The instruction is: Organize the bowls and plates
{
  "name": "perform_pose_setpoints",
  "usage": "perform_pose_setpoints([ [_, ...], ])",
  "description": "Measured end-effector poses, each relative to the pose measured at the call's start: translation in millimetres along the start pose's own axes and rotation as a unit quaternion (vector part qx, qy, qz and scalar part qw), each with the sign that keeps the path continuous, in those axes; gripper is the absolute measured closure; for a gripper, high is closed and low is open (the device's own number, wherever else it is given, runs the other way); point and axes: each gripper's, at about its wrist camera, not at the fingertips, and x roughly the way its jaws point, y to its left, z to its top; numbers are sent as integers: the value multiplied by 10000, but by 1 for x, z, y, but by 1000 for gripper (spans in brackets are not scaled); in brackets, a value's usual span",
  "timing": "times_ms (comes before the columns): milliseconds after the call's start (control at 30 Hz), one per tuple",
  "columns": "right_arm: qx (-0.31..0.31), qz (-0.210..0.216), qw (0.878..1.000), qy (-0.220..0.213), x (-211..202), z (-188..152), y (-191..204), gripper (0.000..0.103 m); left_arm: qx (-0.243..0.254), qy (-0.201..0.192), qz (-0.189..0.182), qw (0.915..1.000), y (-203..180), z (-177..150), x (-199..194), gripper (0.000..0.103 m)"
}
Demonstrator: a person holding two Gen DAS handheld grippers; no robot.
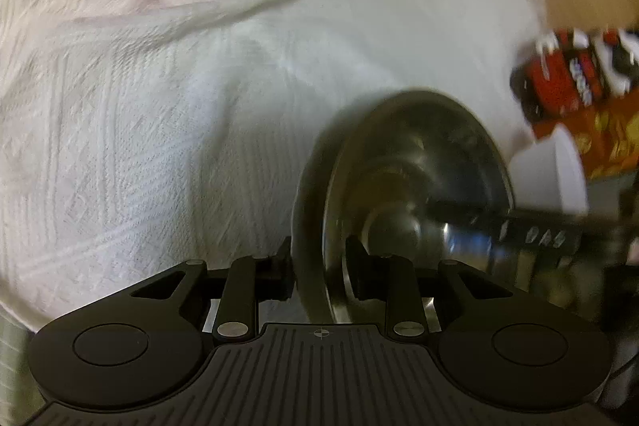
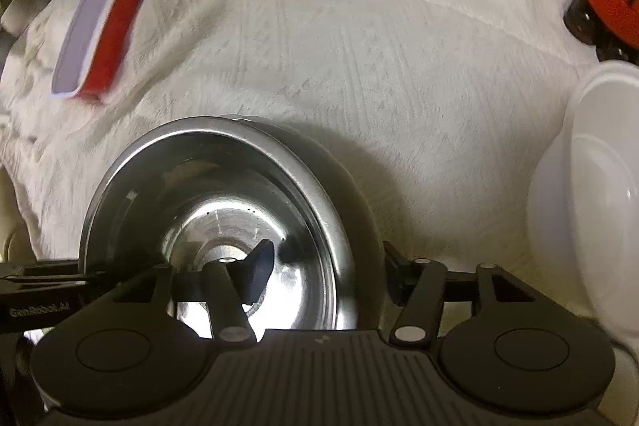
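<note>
Red-sided dish [image 2: 100,30] far left on white cloth [image 2: 359,46]. Steel bowl [image 2: 223,202] centre: left gripper [image 1: 319,266] straddles its rim, jaws apart, not pressing; right gripper [image 2: 327,266] likewise. White bowl [image 2: 591,194] far right.

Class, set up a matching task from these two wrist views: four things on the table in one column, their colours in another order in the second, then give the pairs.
Things:
1. bowl
2. tablecloth
3. rectangular dish
4. tub

Colours:
A. red outside, white inside
B. shiny silver metal
C. cloudy see-through white
D. plain white with a woven pattern

Pairs: 1-B, 2-D, 3-A, 4-C
</note>
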Motion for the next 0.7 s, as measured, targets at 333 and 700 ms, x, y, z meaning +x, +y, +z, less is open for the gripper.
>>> perform_pose_setpoints([
  [333,656,344,9971,-174,0,1,4,40,415,-61,269,9988,-2,44,2,68],
  [700,1404,-244,9797,-1412,-72,-30,5,40,857,-228,550,9945,-9,60,-37,83],
])
